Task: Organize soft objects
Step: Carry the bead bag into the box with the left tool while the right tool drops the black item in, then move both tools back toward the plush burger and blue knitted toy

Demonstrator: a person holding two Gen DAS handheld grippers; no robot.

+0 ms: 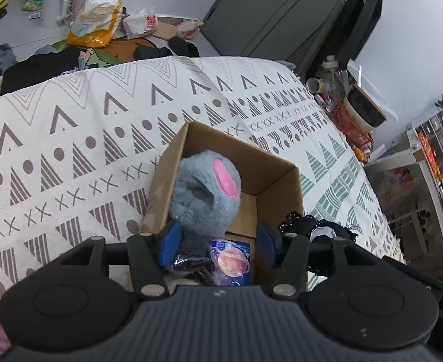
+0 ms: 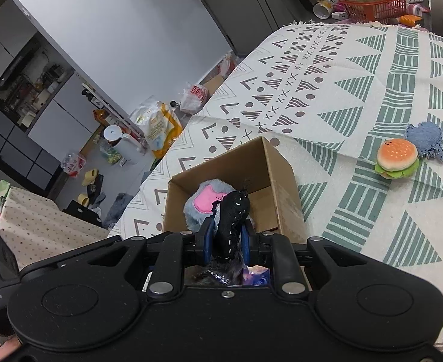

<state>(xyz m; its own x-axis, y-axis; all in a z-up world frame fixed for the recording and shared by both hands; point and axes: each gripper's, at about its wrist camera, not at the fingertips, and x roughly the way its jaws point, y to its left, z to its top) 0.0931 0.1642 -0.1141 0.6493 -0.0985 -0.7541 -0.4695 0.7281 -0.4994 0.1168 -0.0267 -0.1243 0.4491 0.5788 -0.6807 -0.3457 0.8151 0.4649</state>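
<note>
An open cardboard box [image 1: 277,170] [image 2: 277,169] rests on the patterned blanket. Inside lies a grey furry slipper with a pink insole [image 1: 204,191] [image 2: 204,200], and beside it a packet printed with a planet [image 1: 232,261]. My left gripper [image 1: 219,242] hangs open over the near end of the box, blue pads on either side of the slipper's heel. My right gripper [image 2: 226,236] is shut on a black sparkly fabric piece [image 2: 232,220], held above the box; that fabric also shows at the box's right rim [image 1: 312,226].
A plush hamburger [image 2: 396,158] and a blue knitted piece [image 2: 426,140] lie on the blanket [image 2: 357,90] to the right of the box. A red basket [image 2: 373,6] with a bowl sits past the bed's far end. Bags and shoes clutter the floor [image 1: 94,21].
</note>
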